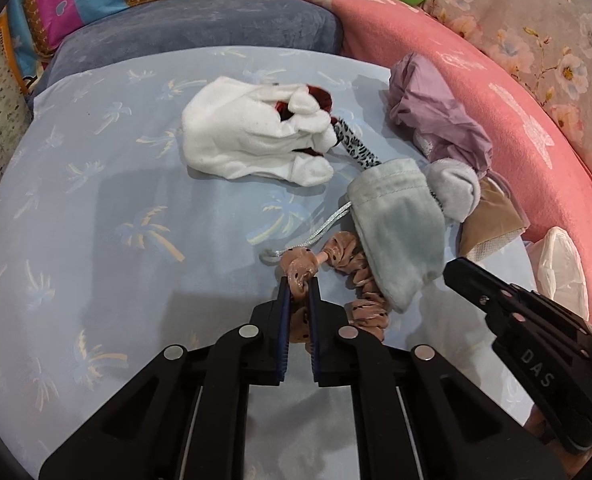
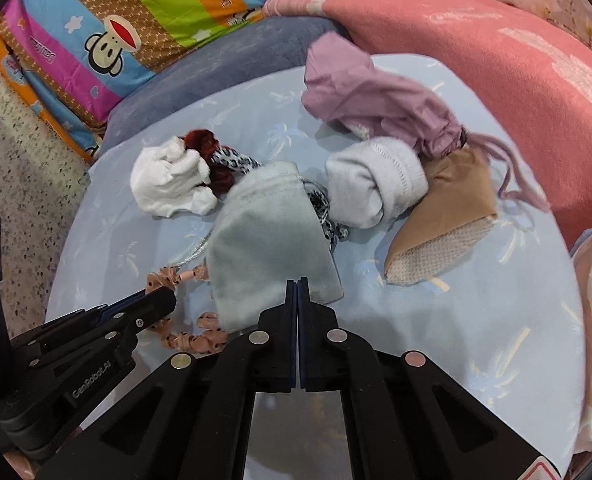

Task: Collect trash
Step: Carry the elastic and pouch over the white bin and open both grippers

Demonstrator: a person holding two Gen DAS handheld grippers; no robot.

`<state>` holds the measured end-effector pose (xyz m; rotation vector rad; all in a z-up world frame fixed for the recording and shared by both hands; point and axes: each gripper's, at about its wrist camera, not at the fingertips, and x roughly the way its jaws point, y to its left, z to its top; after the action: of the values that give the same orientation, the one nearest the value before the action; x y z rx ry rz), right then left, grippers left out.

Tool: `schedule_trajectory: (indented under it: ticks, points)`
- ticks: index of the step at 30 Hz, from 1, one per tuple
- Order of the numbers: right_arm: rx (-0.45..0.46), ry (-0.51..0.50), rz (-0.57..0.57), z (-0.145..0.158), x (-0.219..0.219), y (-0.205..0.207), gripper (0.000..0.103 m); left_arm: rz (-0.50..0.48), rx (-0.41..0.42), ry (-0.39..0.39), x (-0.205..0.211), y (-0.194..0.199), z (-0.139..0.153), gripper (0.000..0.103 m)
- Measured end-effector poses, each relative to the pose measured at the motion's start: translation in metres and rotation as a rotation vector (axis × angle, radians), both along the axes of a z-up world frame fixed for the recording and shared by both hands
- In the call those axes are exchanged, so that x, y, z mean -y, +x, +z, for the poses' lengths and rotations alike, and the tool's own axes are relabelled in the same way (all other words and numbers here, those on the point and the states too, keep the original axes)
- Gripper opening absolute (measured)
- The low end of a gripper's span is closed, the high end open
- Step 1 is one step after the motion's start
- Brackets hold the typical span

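Bedding underneath everything: a pale blue sheet (image 1: 96, 208) printed with palm trees, spread flat. Beyond it at 12 o'clock, a grey-blue cushion (image 1: 200, 28); behind that, a bright striped quilt (image 2: 136, 12) with cartoon monkey faces. Curving from 12 round to 3 o'clock, a pink blanket (image 1: 496, 120), with floral fabric (image 1: 536, 20) past it. Speckled floor (image 2: 20, 160) at 9 o'clock in the right wrist view.

Clutter on the sheet: a white glove (image 1: 252, 136) left of centre, wrapped around a dark red scrunchie (image 2: 204, 148) and a strip of leopard-print cloth (image 1: 360, 152). At centre, a grey drawstring pouch (image 2: 272, 240), silver cord (image 1: 316, 232) trailing toward 9 o'clock. Above it at 1 o'clock, a crumpled lilac bag (image 2: 368, 100); below that, a rolled white sock (image 2: 376, 184) and a folded tan stocking (image 2: 448, 208). At 3 o'clock, a white plastic bag (image 1: 560, 276) against the blanket.

Left gripper (image 1: 299, 280) clamped on a peach spotted scrunchie (image 1: 368, 308), which loops under the pouch's near edge. Right gripper (image 2: 297, 282) closed tight, fingers together, tips at the pouch's near corner; cannot tell whether any cloth is pinched between them.
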<state>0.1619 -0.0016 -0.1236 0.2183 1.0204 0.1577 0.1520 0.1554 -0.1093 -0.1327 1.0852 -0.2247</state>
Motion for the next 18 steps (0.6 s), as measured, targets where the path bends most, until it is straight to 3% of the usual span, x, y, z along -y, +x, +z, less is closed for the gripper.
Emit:
schedule_trajectory:
  ticks: [4,7,9,11,18]
  points:
    - [0.053,-0.009,-0.003,0.021,0.006,-0.007,0.001,-0.005,0.034,-0.005,0.002,-0.005,0.014,0.008]
    - [0.038,-0.025,0.016,0.021,0.005,-0.002,0.002,-0.007,0.043,-0.005,0.004,-0.007,0.019,0.008]
    - [0.019,-0.018,0.022,0.015,0.004,0.003,0.010,-0.007,0.046,-0.004,0.005,-0.006,0.019,0.008]
    - [0.007,-0.018,0.014,0.008,0.003,0.007,0.031,-0.004,0.043,0.000,0.006,-0.006,0.018,0.008]
    - [-0.043,-0.018,0.002,-0.023,0.001,0.024,0.045,-0.001,0.037,0.006,0.004,-0.001,0.016,0.008]
